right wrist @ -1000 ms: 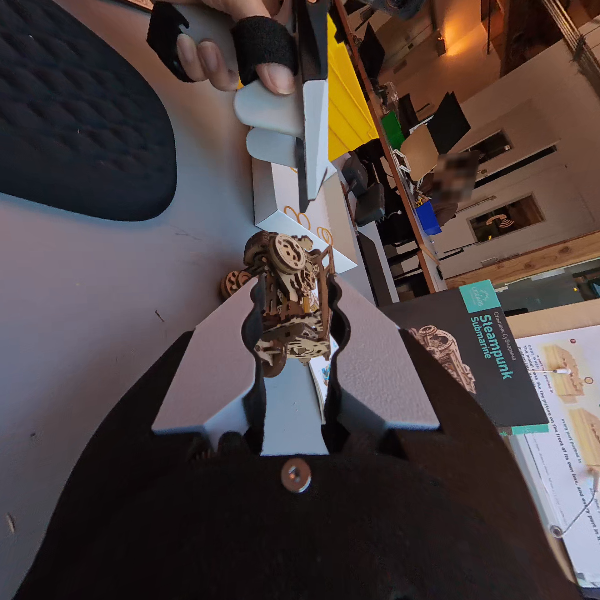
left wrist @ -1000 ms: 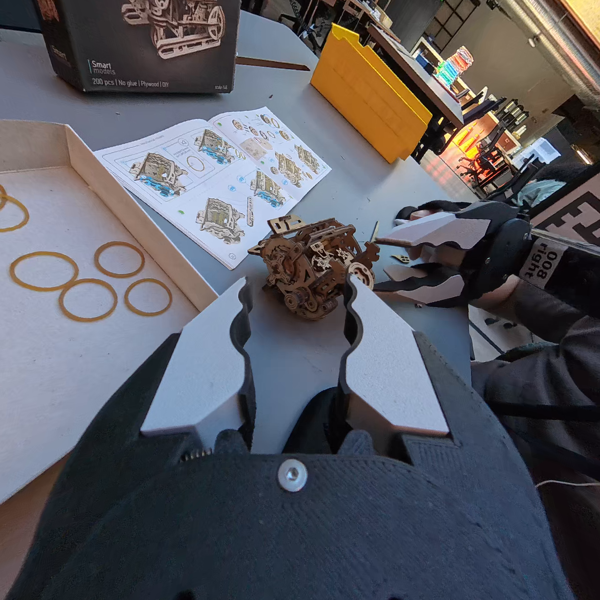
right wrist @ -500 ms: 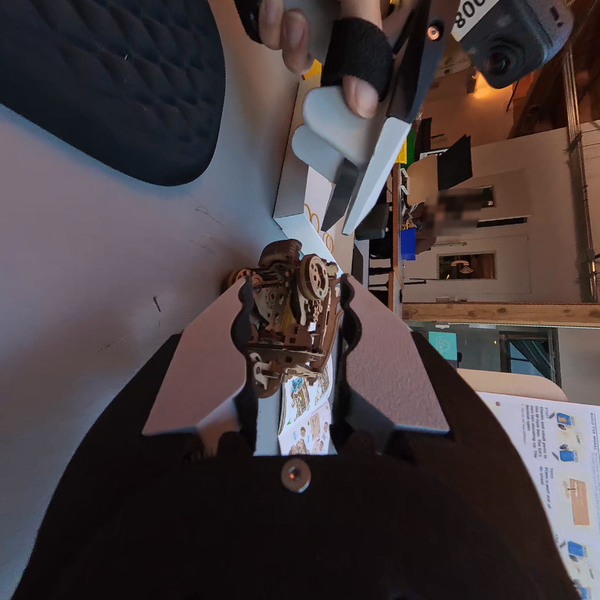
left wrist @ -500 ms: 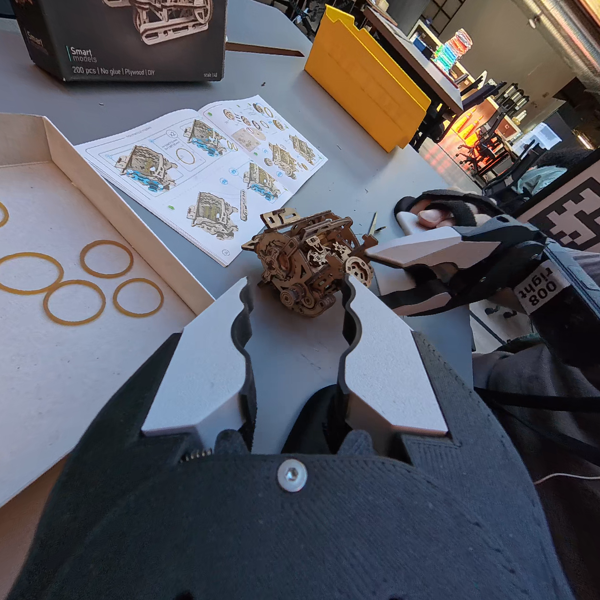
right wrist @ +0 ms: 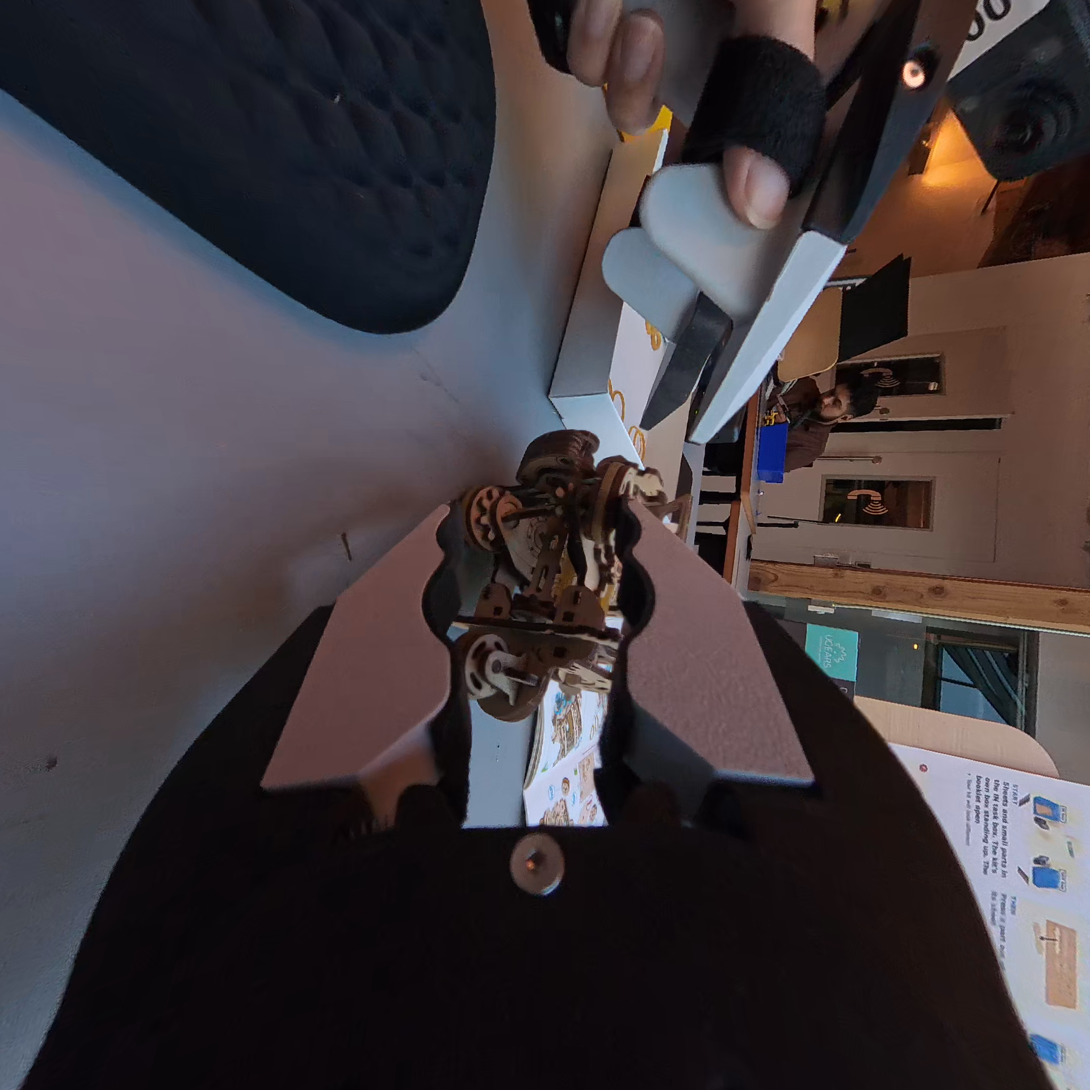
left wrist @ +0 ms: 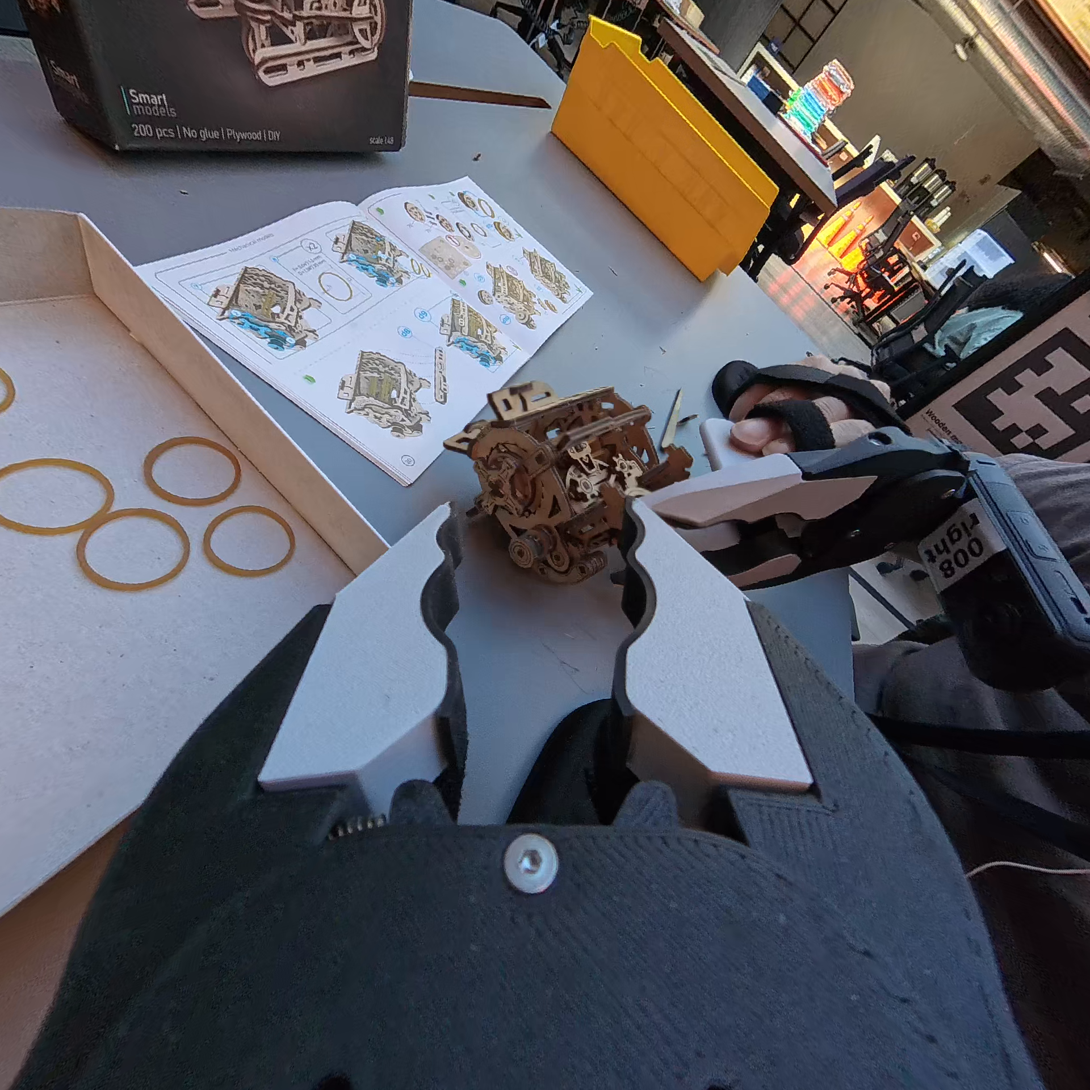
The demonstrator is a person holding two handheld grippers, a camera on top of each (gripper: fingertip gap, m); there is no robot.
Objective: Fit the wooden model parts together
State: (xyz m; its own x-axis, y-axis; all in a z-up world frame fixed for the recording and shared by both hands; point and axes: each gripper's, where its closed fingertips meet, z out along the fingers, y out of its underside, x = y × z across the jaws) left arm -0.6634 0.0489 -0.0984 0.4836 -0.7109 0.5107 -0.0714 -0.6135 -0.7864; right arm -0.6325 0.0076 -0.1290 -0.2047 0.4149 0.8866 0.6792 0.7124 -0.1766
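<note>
Grey tabletop (left wrist: 649, 307) fills most of the scene, with an open workshop floor behind it. Beyond the left tongs (left wrist: 539, 519) and to their left lies a shallow cardboard tray (left wrist: 194, 365) of rubber bands (left wrist: 133, 548). Farther ahead sit a dark kit box (left wrist: 236, 71) and a yellow bin (left wrist: 660, 147). An open instruction booklet (left wrist: 377, 307) is spread between the tray and the wooden model (left wrist: 560, 478).

The model rests on the table just ahead of the left tongs' tips, which stand wide apart and grip nothing. The right tongs (right wrist: 539, 531) reach in from the side with the model (right wrist: 542, 578) between their fingers. Their jaws are parted about as wide as the model. Whether the pads actually press on it, I cannot tell.

The model is a squat, blocky gear cluster. Its longer side seems to run across the left tongs' view, toward the right tongs, with a wheel face turned to the left tongs. A flat tab stands up at the far top.

Thin gears and pegs stick out all round. A squeeze landing on one of them could probably snap it or pop it out of its slot. An off-centre pinch might also twist the model on the smooth table. Loose slivers (left wrist: 672, 410) lie beside it and could be swept away.
</note>
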